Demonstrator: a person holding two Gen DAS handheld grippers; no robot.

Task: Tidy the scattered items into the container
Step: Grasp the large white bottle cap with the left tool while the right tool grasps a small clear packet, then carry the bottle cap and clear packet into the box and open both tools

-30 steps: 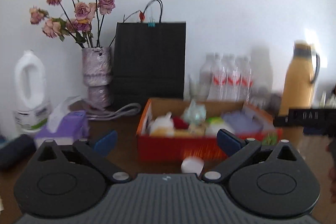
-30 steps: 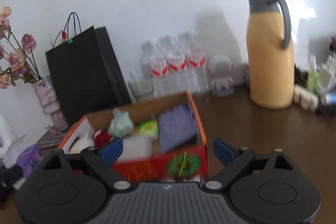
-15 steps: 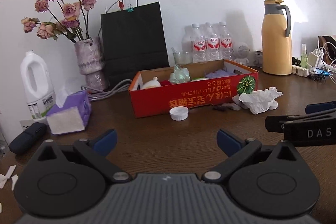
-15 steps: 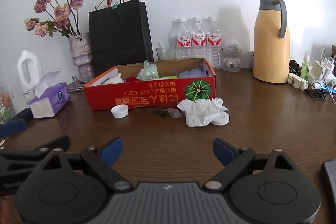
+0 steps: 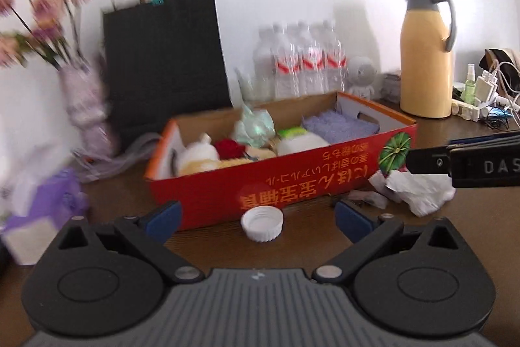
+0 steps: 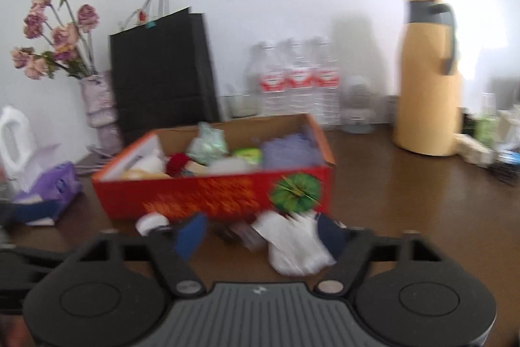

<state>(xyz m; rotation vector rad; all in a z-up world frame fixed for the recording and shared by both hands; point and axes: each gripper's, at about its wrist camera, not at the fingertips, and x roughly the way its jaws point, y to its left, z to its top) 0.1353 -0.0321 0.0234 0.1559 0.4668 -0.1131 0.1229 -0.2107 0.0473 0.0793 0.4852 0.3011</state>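
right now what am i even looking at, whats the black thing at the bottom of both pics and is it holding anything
Each black shape is a hand-held two-finger gripper; a person carries one in each hand, with a camera looking along its blue-tipped fingers. One picture is from the left gripper, the other from the right gripper. On the brown table stands a red cardboard box, already partly filled. In front of it lie a white bottle cap and a crumpled white tissue. The left gripper is open around nothing. The right gripper's jaws are closing around the tissue, though blur hides whether they grip it yet.
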